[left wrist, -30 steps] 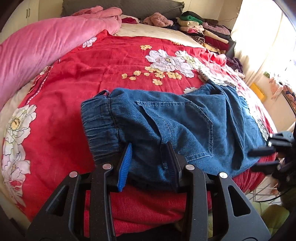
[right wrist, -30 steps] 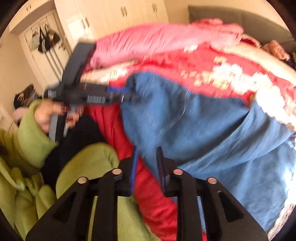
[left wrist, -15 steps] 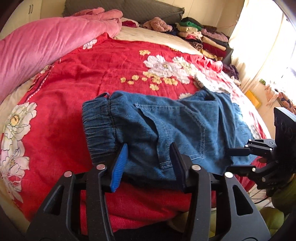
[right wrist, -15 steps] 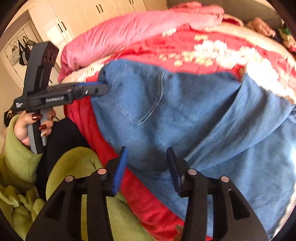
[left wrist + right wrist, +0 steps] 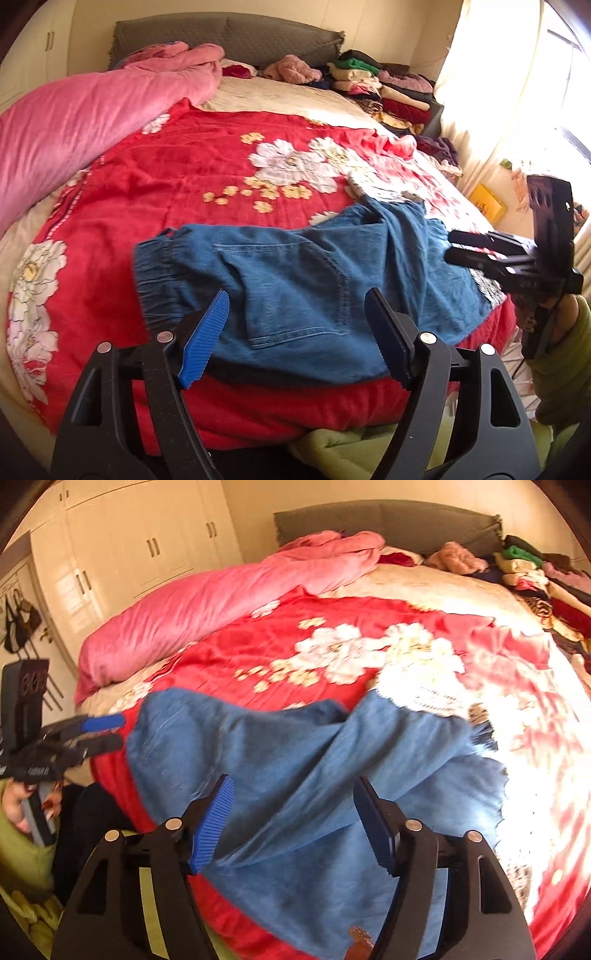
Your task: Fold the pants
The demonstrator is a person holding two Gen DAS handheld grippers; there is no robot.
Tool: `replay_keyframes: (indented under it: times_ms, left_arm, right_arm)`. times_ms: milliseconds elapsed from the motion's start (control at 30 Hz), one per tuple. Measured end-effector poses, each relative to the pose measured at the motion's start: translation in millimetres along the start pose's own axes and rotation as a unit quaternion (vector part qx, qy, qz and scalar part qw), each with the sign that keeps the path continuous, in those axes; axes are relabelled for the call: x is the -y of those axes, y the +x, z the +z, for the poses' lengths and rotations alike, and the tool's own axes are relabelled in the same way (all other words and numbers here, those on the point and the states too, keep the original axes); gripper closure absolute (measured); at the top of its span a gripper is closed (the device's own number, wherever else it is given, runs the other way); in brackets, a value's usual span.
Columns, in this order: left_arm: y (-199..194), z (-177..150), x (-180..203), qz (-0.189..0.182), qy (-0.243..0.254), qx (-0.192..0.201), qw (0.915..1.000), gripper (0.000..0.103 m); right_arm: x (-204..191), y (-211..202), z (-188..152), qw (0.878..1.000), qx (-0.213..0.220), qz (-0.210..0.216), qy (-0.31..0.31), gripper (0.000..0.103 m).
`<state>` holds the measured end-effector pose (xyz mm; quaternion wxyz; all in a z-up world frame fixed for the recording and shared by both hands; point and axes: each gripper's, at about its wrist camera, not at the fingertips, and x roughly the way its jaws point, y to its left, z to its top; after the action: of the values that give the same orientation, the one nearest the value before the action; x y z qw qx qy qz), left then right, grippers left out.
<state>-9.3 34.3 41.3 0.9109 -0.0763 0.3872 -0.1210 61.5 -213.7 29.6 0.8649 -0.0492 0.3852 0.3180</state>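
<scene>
Blue denim pants (image 5: 295, 280) lie folded lengthwise on the red floral blanket, elastic waistband at the left, legs running right, back pocket up. They also show in the right wrist view (image 5: 295, 768). My left gripper (image 5: 295, 325) is open and empty, hovering over the seat of the pants near the bed's front edge. My right gripper (image 5: 291, 812) is open and empty above the leg end; it also shows at the right of the left wrist view (image 5: 452, 247). The left gripper also shows at the left of the right wrist view (image 5: 110, 733).
A red floral blanket (image 5: 177, 177) covers the bed. A rolled pink quilt (image 5: 74, 122) lies along the left. Stacked folded clothes (image 5: 384, 85) sit at the far right by the grey headboard (image 5: 229, 37). White wardrobes (image 5: 129, 554) stand beyond the bed.
Both grippers have opened wider and pulled back from the pants. The right gripper, nearly shut a second ago, now stands open. The pants lie still on the blanket.
</scene>
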Motion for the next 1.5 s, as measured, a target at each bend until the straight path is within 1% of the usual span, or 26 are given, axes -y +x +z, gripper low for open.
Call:
replay_keyframes:
  times_ms: [67,167,267,333,367,433,500,533,567,667,733,800,867,900,933,967,1000,1033,1100,1133,1200,1333,1500]
  left_arm:
    - [8,2,16,-0.019,0.013,-0.008,0.9997,0.035]
    - [18,4,34,-0.034,0.029,-0.015,0.9989,0.035]
    - [32,8,46,-0.057,0.023,-0.021,0.9979,0.035]
    - [42,10,52,-0.067,0.018,-0.028,0.9972,0.041]
    - [49,12,56,-0.076,0.017,-0.034,0.9963,0.047]
    - [60,13,63,-0.095,0.017,-0.049,0.9941,0.05]
    - [70,13,71,-0.111,0.022,-0.063,0.9916,0.056]
    - [76,13,75,-0.116,0.024,-0.07,0.9905,0.057]
    - [82,13,78,-0.12,0.026,-0.078,0.9894,0.057]
    - [100,11,85,-0.123,0.028,-0.095,0.9874,0.063]
    - [110,6,89,-0.123,0.03,-0.104,0.9865,0.064]
    - [119,0,91,-0.116,0.035,-0.112,0.9862,0.071]
    - [125,-6,92,-0.118,0.036,-0.122,0.9849,0.076]
    - [126,-9,93,-0.115,0.04,-0.122,0.985,0.076]
    - [126,-11,95,-0.112,0.048,-0.121,0.9853,0.076]
    - [125,-12,96,-0.11,0.052,-0.119,0.9853,0.076]
    - [124,-12,96,-0.111,0.055,-0.118,0.9853,0.076]
    - [123,-13,96,-0.112,0.056,-0.117,0.9852,0.076]
    - [121,-14,95,-0.115,0.055,-0.117,0.9849,0.076]
    - [120,-15,94,-0.116,0.055,-0.117,0.9848,0.076]
    - [119,-16,94,-0.118,0.055,-0.117,0.9846,0.076]
    - [117,-16,92,-0.116,0.057,-0.116,0.9848,0.076]
    - [117,-15,96,-0.106,0.063,-0.113,0.986,0.076]
  right_arm:
    - [8,1,8,1.0,0.003,-0.008,0.007,0.036]
    - [21,5,21,1.0,0.006,-0.024,0.016,0.035]
    - [35,14,38,0.999,0.006,-0.033,0.023,0.032]
    - [46,23,52,0.999,0.001,-0.044,0.026,0.032]
    - [49,28,57,0.999,-0.002,-0.046,0.028,0.032]
    - [59,41,71,0.998,-0.009,-0.043,0.034,0.032]
    - [65,56,82,0.998,-0.022,-0.046,0.035,0.032]
    - [66,63,87,0.998,-0.027,-0.046,0.033,0.032]
    - [67,71,91,0.998,-0.032,-0.046,0.03,0.032]
    - [72,103,101,0.996,-0.059,-0.063,0.025,0.032]
    - [76,126,106,0.994,-0.074,-0.073,0.027,0.032]
    - [79,145,110,0.992,-0.086,-0.088,0.027,0.032]
    - [83,160,113,0.99,-0.094,-0.101,0.031,0.032]
    - [86,169,114,0.989,-0.099,-0.104,0.034,0.032]
    - [89,174,115,0.989,-0.102,-0.104,0.038,0.033]
    - [95,180,115,0.988,-0.104,-0.104,0.048,0.041]
    - [99,182,114,0.987,-0.105,-0.105,0.053,0.053]
    - [105,182,114,0.987,-0.105,-0.106,0.059,0.07]
    - [114,174,112,0.989,-0.092,-0.097,0.07,0.083]
    - [118,165,111,0.989,-0.081,-0.098,0.07,0.092]
    - [121,145,109,0.991,-0.061,-0.097,0.072,0.093]
    - [133,87,102,0.991,-0.016,-0.092,0.092,0.094]
    - [144,25,87,0.989,0.023,-0.098,0.106,0.094]
